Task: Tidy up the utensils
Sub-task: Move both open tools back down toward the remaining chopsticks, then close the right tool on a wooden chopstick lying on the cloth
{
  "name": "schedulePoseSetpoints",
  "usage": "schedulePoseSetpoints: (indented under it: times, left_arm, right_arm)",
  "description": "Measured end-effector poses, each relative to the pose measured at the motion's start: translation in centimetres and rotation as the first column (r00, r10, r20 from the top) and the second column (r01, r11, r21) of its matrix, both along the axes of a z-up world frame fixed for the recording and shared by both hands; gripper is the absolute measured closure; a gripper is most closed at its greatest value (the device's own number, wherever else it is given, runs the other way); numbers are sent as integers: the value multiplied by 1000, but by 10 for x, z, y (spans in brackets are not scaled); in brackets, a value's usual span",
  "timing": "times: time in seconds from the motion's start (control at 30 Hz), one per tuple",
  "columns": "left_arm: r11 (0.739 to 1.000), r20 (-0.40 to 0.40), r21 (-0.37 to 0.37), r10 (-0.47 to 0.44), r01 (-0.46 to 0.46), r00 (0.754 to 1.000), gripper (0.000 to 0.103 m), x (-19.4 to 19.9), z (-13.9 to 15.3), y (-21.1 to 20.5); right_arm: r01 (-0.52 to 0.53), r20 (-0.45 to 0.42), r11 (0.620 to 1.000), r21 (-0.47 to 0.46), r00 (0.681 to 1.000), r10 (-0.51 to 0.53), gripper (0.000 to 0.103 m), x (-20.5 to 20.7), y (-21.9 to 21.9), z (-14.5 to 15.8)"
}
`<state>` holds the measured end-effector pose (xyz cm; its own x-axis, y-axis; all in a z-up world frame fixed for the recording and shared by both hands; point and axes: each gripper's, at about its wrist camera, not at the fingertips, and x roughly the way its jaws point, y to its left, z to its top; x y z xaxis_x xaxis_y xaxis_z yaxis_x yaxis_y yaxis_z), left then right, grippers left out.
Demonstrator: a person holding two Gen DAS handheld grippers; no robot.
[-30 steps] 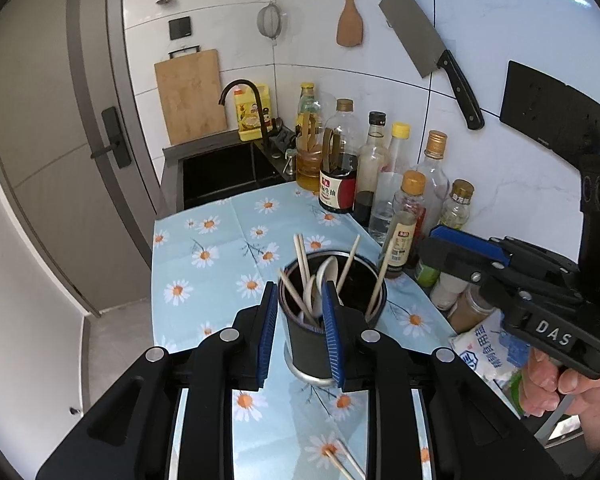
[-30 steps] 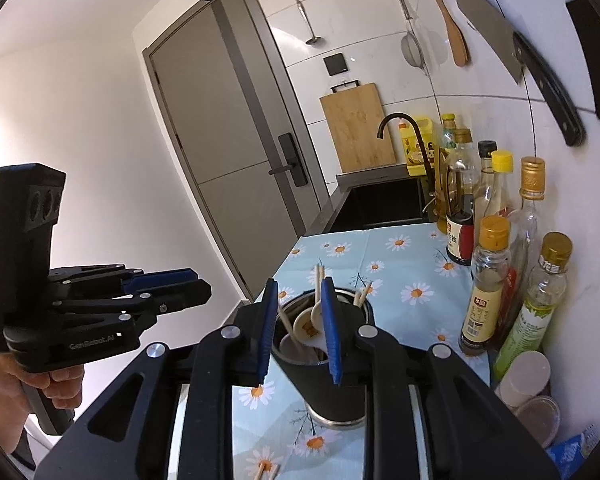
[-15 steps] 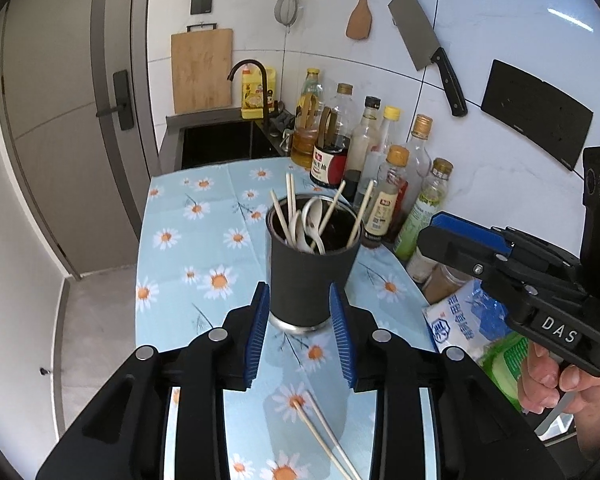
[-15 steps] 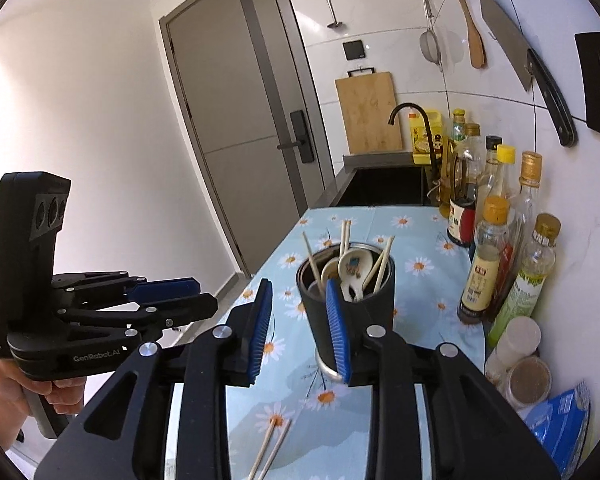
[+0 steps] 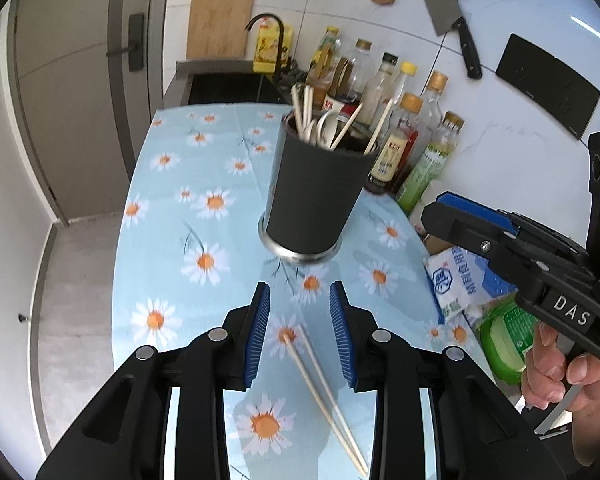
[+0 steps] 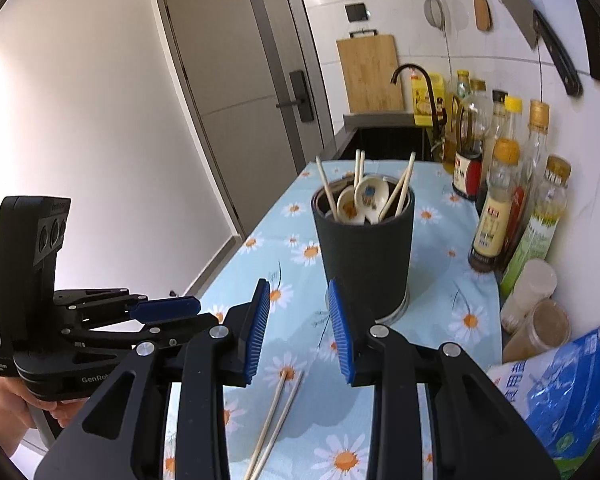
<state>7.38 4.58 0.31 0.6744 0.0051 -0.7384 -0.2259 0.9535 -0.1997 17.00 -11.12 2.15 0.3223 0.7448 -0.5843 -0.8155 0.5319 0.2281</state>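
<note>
A black utensil cup (image 5: 316, 196) stands on the daisy tablecloth (image 5: 172, 200), holding several chopsticks and white spoons (image 6: 366, 198). It also shows in the right wrist view (image 6: 366, 256). A loose pair of chopsticks (image 5: 320, 376) lies on the cloth nearer to me, also in the right wrist view (image 6: 278, 416). My left gripper (image 5: 300, 328) is open and empty, just above the chopsticks' far tips. My right gripper (image 6: 300, 328) is open and empty, a little before the cup; it also shows in the left wrist view (image 5: 456, 216).
Sauce and oil bottles (image 5: 404, 128) line the wall right of the cup. Spice jars (image 6: 536, 312) and a blue-white packet (image 6: 560, 384) sit at the right. A sink with a black tap (image 5: 268, 40) lies beyond the cloth. The counter edge drops off at left.
Both grippers have drawn back from the cup, which now stands farther ahead. The loose chopsticks have come into view below both grippers.
</note>
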Motion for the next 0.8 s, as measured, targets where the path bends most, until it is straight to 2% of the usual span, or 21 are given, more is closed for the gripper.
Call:
schedulePoseSetpoints:
  times: [0.17, 0.47, 0.53, 0.63, 0.73, 0.8]
  left_arm:
    - [1000, -30, -1, 16, -16, 999, 73, -10, -18, 3]
    - [998, -96, -55, 35, -40, 995, 73, -33, -59, 12]
    - [997, -107, -67, 32, -39, 994, 73, -37, -65, 13]
    - [996, -127, -81, 24, -35, 992, 73, -45, -77, 15]
    - [996, -144, -88, 20, -33, 989, 73, -50, -84, 17]
    - [994, -148, -103, 23, -38, 989, 73, -56, -88, 22]
  right_arm:
    - [2, -19, 999, -47, 1000, -3, 71, -5, 6, -15]
    - [-13, -211, 985, -171, 977, -24, 71, -3, 19, -60]
    - [-20, -267, 978, -207, 963, -37, 71, -2, 23, -72]
    - [-36, -383, 962, -272, 921, -74, 71, 3, 30, -95]
    - [-46, -442, 941, -334, 890, -113, 71, 5, 36, -112]
    - [-60, -499, 928, -367, 855, -142, 71, 9, 40, -124]
